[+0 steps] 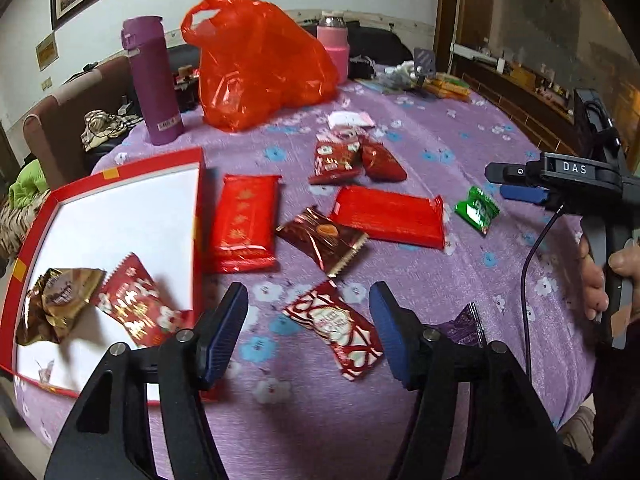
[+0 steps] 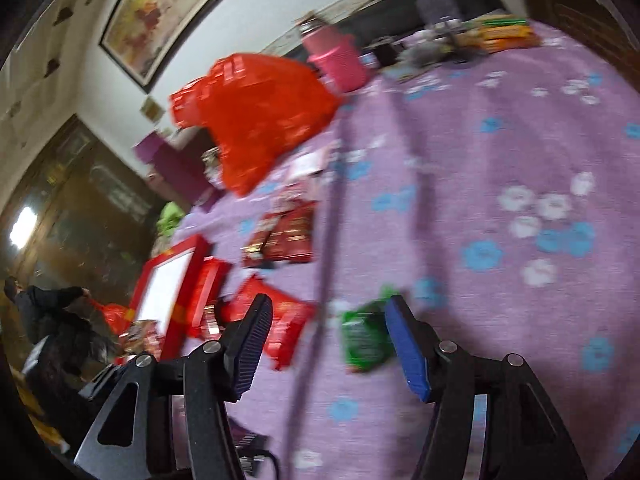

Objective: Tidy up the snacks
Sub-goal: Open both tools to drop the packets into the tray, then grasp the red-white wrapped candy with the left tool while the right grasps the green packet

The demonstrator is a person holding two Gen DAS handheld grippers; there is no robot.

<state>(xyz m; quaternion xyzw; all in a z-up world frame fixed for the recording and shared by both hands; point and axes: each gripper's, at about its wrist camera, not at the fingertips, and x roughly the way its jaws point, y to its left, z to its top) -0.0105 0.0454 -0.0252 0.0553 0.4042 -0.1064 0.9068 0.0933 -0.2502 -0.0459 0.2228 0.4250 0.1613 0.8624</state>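
Observation:
A red box with a white floor (image 1: 120,216) sits at the left on the purple flowered tablecloth (image 1: 460,140). Inside it lie a gold-brown packet (image 1: 60,300) and a red flowered packet (image 1: 136,304). My left gripper (image 1: 308,292) is open above a red-and-white packet (image 1: 336,332), which lies loose between its fingers, untouched. Loose snacks lie beyond: a red bar (image 1: 246,224), a brown packet (image 1: 322,240) and a large red packet (image 1: 390,216). My right gripper (image 2: 329,300) is open, with a green packet (image 2: 364,340) on the cloth beside its right finger. The right wrist view is blurred.
A red plastic bag (image 1: 256,64), a purple flask (image 1: 152,80) and a pink flask (image 1: 334,44) stand at the back. Small red packets (image 1: 352,158) lie mid-table, and a purple packet (image 1: 460,326) sits by my left gripper. A hand (image 1: 596,280) holds the right gripper, trailing a cable (image 1: 534,264).

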